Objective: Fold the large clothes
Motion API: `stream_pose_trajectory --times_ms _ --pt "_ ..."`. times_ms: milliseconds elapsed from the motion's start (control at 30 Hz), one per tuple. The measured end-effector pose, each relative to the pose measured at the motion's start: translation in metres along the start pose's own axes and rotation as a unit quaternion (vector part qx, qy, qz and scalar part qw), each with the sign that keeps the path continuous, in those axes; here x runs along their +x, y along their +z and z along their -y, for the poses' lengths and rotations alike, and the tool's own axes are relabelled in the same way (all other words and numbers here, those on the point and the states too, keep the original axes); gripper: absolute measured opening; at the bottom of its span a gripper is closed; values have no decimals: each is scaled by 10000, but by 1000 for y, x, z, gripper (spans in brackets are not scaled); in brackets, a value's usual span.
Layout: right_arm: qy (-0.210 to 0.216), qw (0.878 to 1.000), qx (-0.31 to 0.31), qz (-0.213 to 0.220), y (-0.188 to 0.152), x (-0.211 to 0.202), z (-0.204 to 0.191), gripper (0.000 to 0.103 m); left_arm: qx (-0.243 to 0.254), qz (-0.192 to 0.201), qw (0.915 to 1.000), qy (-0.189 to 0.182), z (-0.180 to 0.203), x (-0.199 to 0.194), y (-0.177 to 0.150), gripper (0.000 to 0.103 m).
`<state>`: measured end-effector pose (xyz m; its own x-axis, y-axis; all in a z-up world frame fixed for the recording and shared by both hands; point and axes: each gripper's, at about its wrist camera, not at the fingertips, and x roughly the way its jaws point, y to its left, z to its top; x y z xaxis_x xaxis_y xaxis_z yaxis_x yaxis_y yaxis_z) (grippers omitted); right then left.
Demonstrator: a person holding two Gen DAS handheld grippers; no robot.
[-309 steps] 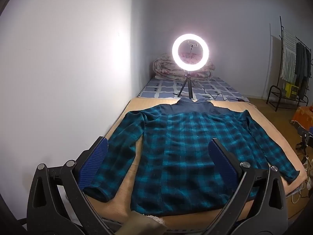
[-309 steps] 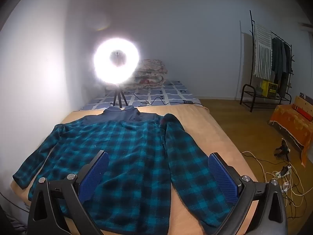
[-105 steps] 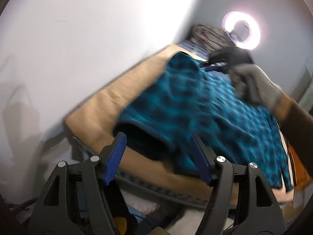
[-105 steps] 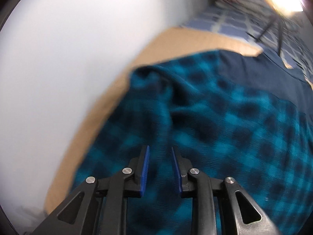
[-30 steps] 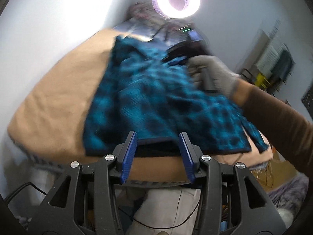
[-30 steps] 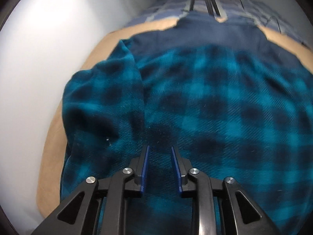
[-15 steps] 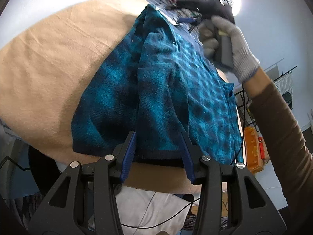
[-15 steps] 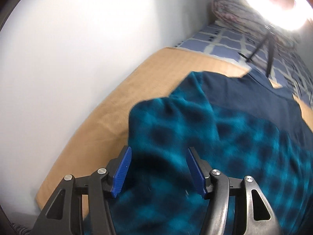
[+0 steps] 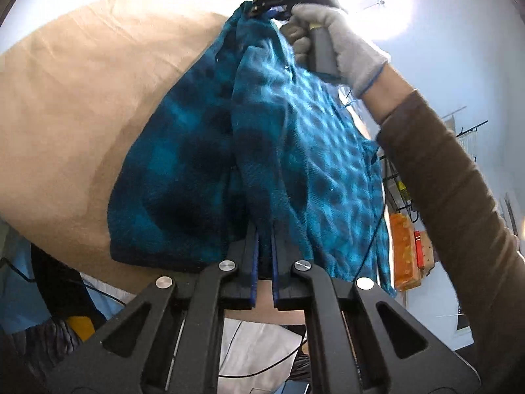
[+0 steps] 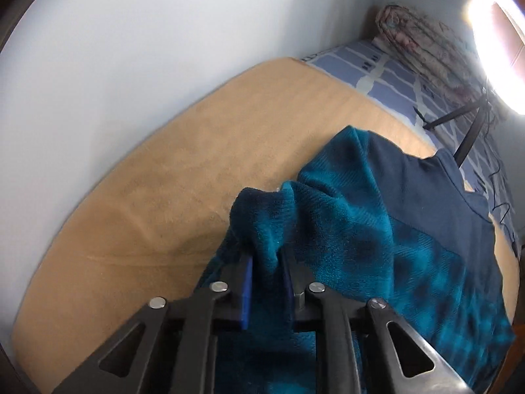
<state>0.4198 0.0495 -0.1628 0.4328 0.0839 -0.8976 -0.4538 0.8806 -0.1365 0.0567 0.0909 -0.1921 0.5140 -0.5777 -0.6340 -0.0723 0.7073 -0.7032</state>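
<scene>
Left gripper pinches the near hem of a teal plaid fleece shirt, its blue pads drawn almost together with cloth bunched between them. Right gripper likewise closes on a thick wad of the same garment up at the shoulder, the fabric bulging out above its pads.

From the left wrist view the shirt runs lengthwise away from the camera, hem nearest, dark navy collar farthest, so its long axis stretches from one gripper to the other. It lies on a tan blanket spread over the bed, with one side doubled over onto the body of the garment.

Judging by its deep pile and loose drape, the fleece is soft, bulky and fairly light; it looks grippy rather than slippery, and will sag wherever it is unsupported. Holding it at hem and shoulder along a single edge seems the sound choice, keeping that edge taut.

Beyond the collar lie a blue checked sheet, a rolled quilt and a glaring ring light.
</scene>
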Motion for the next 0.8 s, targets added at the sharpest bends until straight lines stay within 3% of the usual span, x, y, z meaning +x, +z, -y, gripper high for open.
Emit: stream_pose_trajectory --times_ms 200,333,400,467,533,633,800 --pt "104 9998 87 176 9 -9 4 6 -60 399 9986 342 -16 -33 3 3" --pt "252 9991 251 236 17 -10 5 6 -256 376 9964 719 -32 -24 2 3" --pt "477 9986 177 142 16 -2 1 10 -449 228 9960 733 -38 -16 1 4" --pt "453 9988 110 159 13 2 -4 32 -393 318 9947 890 -36 -18 0 9" --pt "510 9982 103 293 6 -7 -2 35 -207 489 9935 1007 -29 -24 0 16" --pt "949 9931 295 622 -16 -42 17 35 77 787 9900 1170 -19 -34 1 36" --pt "1224 9873 181 1001 -92 -94 33 34 375 1014 9857 1296 -10 -38 4 37"
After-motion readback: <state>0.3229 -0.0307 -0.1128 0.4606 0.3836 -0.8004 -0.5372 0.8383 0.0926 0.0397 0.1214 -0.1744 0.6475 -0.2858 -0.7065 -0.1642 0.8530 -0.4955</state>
